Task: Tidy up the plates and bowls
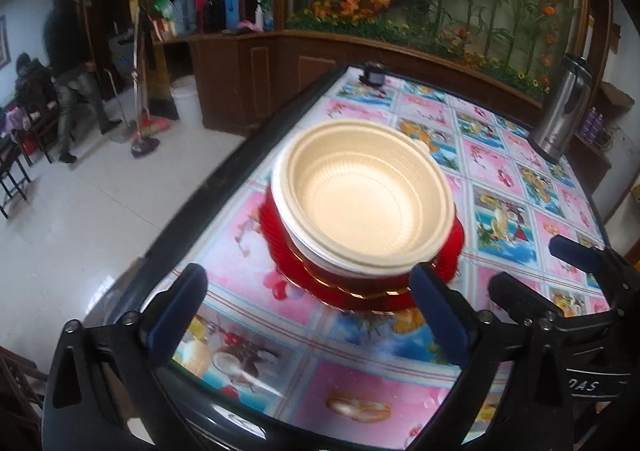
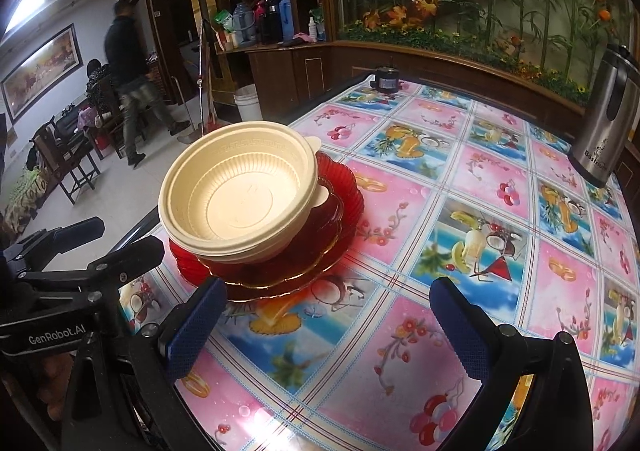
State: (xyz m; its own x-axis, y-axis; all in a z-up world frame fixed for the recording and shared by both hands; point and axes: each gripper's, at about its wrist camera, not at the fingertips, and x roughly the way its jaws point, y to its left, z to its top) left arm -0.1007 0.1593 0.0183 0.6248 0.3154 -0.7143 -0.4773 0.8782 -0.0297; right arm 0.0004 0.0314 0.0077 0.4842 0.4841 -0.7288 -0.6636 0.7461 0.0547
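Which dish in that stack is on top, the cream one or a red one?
The cream bowl is on top, nested upright on the red plates, which lie beneath it on the table.

Bowls (image 2: 236, 203) sit nested on stacked plates (image 2: 332, 227) (flask (image 2: 608, 123) far behind right).

The cream bowls (image 1: 366, 195) sit nested on a stack of red plates (image 1: 360, 283), all resting on the bench (image 1: 360, 383) with its fruit-patterned cover. Just in front of the bowls the left claw (image 1: 310, 321) stands wide apart, nothing between its blue pads (image 1: 176, 315). To the right of the bowls part of the right claw (image 1: 524, 267) shows. Far right, beyond the bowls, stands a steel flask (image 1: 560, 111); behind them, at the bench's far edge, sits a small dark object (image 1: 373, 75).
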